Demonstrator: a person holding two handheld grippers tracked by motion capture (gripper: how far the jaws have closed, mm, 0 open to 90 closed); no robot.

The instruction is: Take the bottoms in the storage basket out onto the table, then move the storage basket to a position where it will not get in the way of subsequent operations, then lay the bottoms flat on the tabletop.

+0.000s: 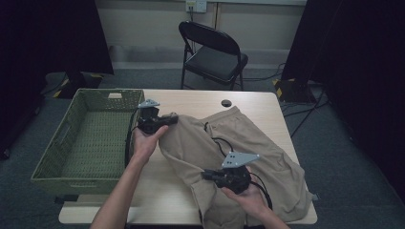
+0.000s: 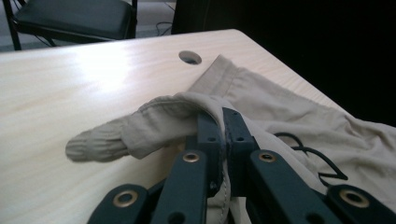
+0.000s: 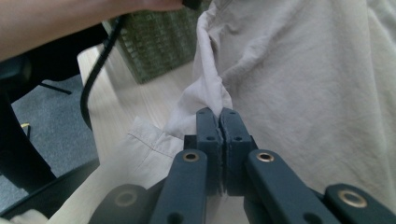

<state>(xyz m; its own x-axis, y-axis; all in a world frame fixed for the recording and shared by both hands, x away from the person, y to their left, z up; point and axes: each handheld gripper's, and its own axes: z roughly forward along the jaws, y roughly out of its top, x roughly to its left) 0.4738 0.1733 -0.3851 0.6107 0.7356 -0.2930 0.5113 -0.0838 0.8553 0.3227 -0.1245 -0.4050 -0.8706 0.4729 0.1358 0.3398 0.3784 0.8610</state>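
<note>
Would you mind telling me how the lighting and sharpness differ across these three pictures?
High view: dim, with black surrounds beyond the table and soft detail on the beige trousers. Left gripper view: bright glare on the tabletop, and the trouser cuff slightly blurred. Right gripper view: the forearm and wicker basket out of focus.

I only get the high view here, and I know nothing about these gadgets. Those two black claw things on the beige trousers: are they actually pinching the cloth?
Observer: Yes. In the left gripper view the left gripper is shut on a fold of the trousers, near the waistband.
Operator: And the other one?
Observer: The right gripper pinches a bunched ridge of cloth between its closed jaws.
Operator: Is the cloth lifted there?
Observer: Slightly; it rises in a peak from the jaws, with the green basket behind it.
</note>
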